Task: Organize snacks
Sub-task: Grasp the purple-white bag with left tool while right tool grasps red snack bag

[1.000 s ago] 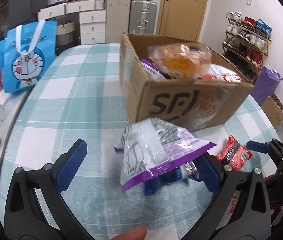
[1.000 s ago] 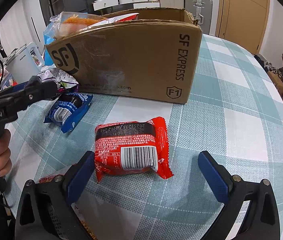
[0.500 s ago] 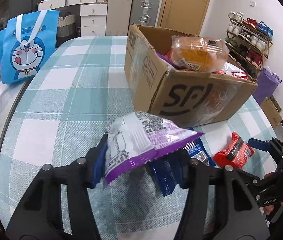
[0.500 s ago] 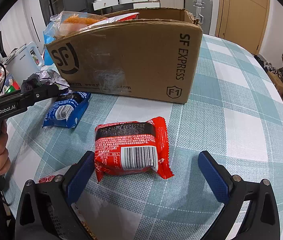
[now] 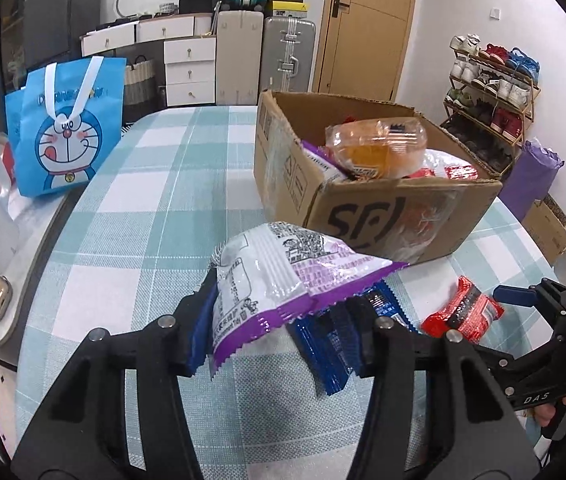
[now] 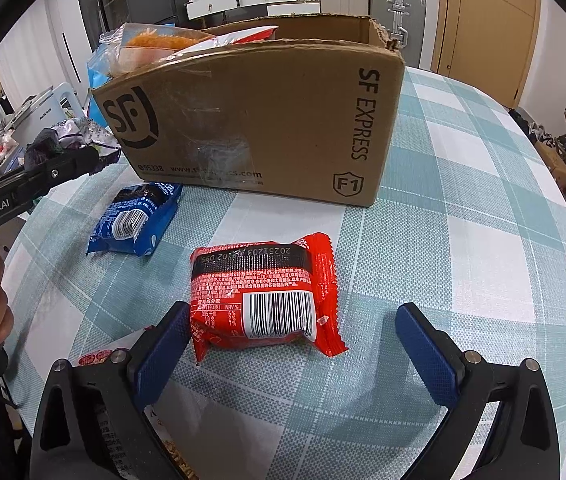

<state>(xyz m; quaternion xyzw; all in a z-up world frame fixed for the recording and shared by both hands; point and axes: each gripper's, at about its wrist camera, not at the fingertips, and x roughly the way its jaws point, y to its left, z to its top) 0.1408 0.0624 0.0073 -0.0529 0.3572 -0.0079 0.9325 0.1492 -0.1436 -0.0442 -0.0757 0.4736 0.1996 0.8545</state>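
My left gripper [image 5: 279,320] is shut on a white and purple snack bag [image 5: 275,276] and holds it above the table, in front of the cardboard SF box [image 5: 367,208]. The bag also shows in the right wrist view [image 6: 87,140], left of the box [image 6: 267,128]. The box holds several snacks, with an orange pack [image 5: 379,148] on top. A blue packet [image 6: 135,220] lies on the table in front of the box. My right gripper [image 6: 291,340] is open around a red packet [image 6: 263,296]; its left pad touches the packet.
The table has a teal checked cloth [image 6: 463,248]. A blue cartoon bag [image 5: 63,136] stands at the table's far left edge. Another snack wrapper [image 6: 115,356] lies under my right gripper's left finger. A shoe rack [image 5: 491,92] and a purple bag [image 5: 531,180] stand beyond the table.
My left gripper closed on the white and purple bag and lifted it off the blue packet. My right gripper stayed open around the red packet.
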